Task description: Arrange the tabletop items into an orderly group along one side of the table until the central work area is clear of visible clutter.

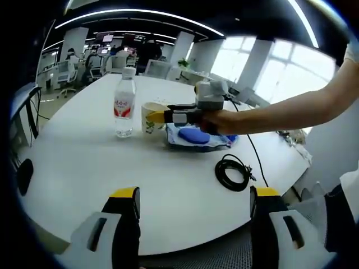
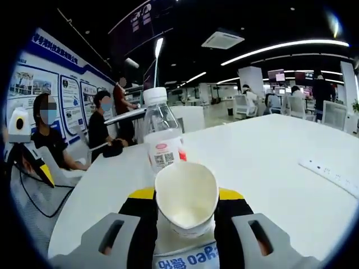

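The white table (image 1: 84, 168) carries a loose cluster toward its far side, while the near stretch in front of the left tongs (image 1: 193, 210) lies bare. Those tongs hover over the near edge with jaws wide apart, holding nothing. Within the cluster, the water bottle (image 1: 124, 103) stands upright at one end, and just beside it is the paper cup (image 1: 150, 116), which the right tongs (image 1: 162, 116) grip. In the right gripper view the jaws press the cup's (image 2: 187, 196) rim into an oval, so they are closed on it, with the bottle (image 2: 162, 137) right behind. Next to the cup lies a blue cloth bundle (image 1: 196, 137); whether the two touch I cannot tell. A coiled black cable (image 1: 231, 171) sits apart, nearer the table's edge, and a white power strip (image 2: 331, 174) lies off on its own.

I judge the work about midway: bottle, cup and bundle are gathered, but the cable and the strip remain loose.
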Tool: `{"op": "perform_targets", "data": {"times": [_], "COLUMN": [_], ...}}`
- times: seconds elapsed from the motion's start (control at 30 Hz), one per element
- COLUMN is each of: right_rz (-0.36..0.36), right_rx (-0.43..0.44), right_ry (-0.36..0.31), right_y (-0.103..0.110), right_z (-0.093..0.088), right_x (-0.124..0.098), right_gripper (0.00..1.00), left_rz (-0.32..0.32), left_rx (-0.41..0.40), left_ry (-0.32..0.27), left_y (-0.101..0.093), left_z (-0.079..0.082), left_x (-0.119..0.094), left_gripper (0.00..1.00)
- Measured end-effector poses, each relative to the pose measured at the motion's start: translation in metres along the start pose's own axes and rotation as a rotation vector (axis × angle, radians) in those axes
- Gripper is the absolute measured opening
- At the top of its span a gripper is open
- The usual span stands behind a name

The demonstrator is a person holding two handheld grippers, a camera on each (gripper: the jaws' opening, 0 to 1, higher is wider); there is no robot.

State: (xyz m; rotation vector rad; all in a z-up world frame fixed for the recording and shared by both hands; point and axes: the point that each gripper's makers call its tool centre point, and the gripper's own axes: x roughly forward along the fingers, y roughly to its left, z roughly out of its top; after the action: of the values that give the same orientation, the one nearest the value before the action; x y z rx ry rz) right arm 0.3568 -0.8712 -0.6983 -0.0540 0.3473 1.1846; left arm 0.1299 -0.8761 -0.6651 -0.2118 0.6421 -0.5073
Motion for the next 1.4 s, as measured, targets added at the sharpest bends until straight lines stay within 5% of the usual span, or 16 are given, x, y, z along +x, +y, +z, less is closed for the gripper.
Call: {"op": "perform_targets", "data": {"times": [1.0, 1.4], "right_rz": [0.015, -0.033], "right_rx": [0.040, 0.052], "right_ry": [0.041, 0.029], "right_y": [0.004, -0.004], "right_z": [-0.011, -0.009], "right_x": [0.004, -0.005], "right_gripper": [0.41, 0.65], "left_rz": [0.043, 0.043], "left_rx": [-0.048, -0.052], "left_ry": [-0.057, -0.065], "left_y": [0.010, 0.010], "left_z": [0.010, 0.011], "left_x": [-0.005, -0.005], "left_gripper": [0.79, 0.79]}}
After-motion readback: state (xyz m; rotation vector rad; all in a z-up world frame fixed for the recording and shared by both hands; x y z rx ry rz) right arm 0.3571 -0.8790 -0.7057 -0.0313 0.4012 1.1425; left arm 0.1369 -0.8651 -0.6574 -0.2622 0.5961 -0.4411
